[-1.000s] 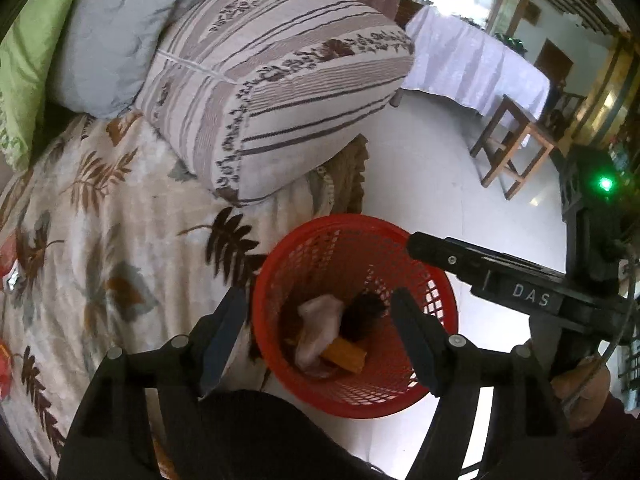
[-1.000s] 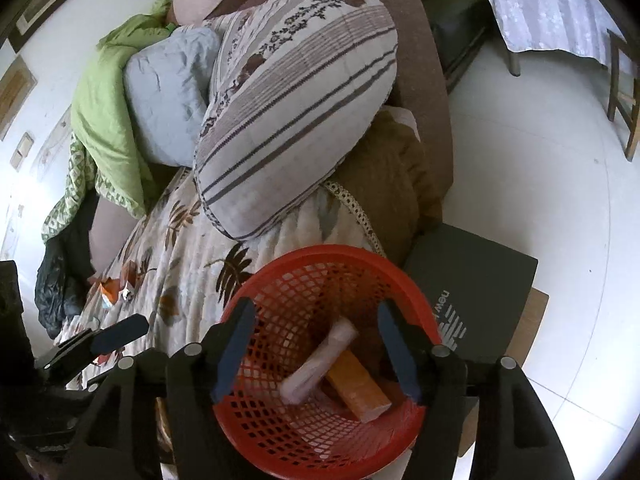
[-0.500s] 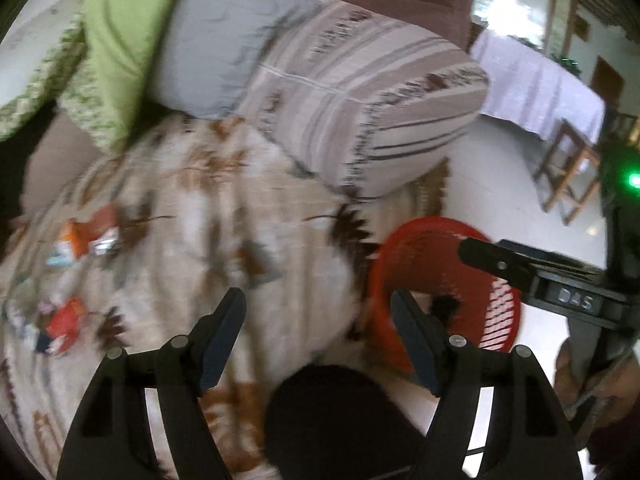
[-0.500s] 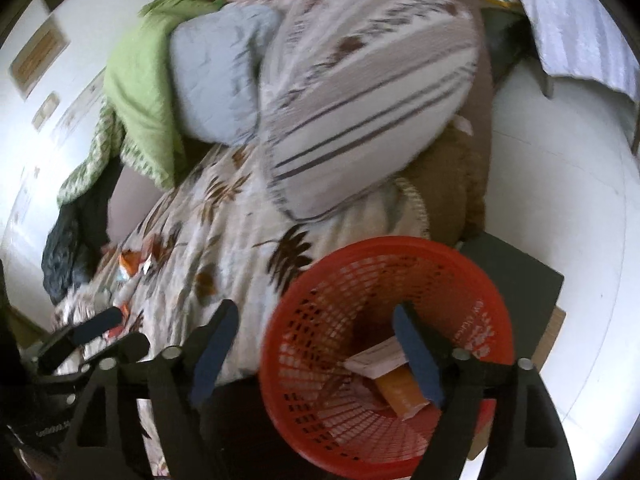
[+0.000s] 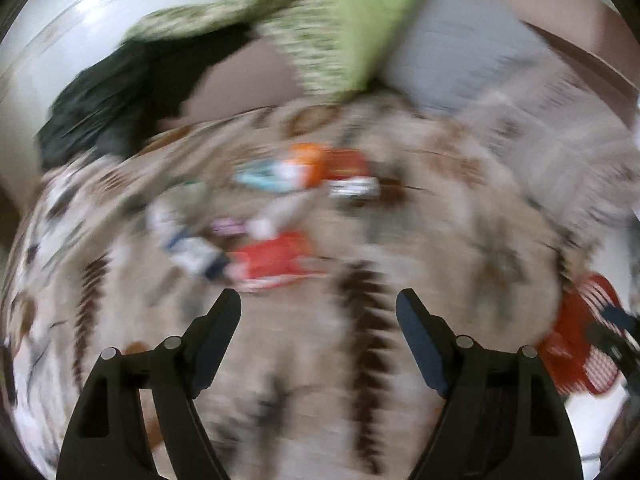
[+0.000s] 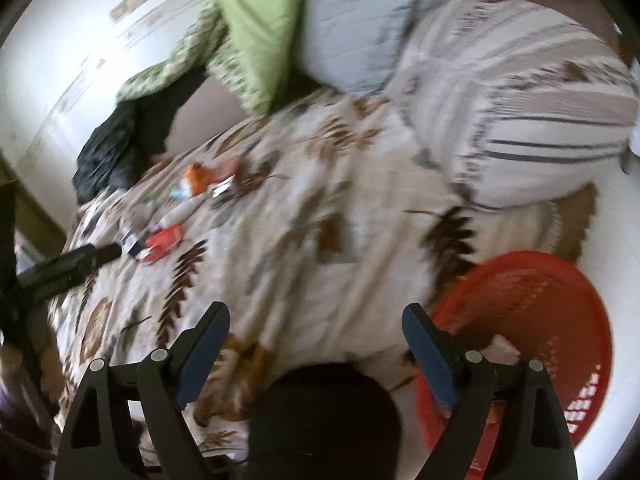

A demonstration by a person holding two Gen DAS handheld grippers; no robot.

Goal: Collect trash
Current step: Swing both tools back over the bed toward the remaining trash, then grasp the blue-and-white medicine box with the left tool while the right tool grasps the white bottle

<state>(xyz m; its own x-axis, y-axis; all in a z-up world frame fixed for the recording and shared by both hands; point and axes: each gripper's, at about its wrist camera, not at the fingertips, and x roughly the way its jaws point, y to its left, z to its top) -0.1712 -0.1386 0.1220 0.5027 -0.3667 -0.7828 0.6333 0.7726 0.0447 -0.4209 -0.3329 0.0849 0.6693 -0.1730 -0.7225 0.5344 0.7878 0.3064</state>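
Several pieces of trash lie on the leaf-print bedspread (image 5: 420, 208): a red wrapper (image 5: 276, 262), an orange and red packet (image 5: 320, 164), a blue-white piece (image 5: 264, 176); the view is blurred. My left gripper (image 5: 318, 312) is open and empty, just short of the red wrapper. My right gripper (image 6: 316, 324) is open and empty over the bedspread (image 6: 304, 216), with the red mesh basket (image 6: 540, 320) at its right. The trash pile (image 6: 168, 236) lies far left, near the left gripper's finger (image 6: 88, 256).
A striped pillow (image 6: 520, 100), a grey pillow (image 6: 352, 28) and a green blanket (image 6: 260, 20) lie at the head of the bed. Dark clothing (image 6: 116, 144) sits by the wall. White floor (image 6: 616, 232) lies to the right of the basket.
Both grippers have swung left, away from the basket and over the bed. The trash pile has come into the left view's centre. Both stay open.
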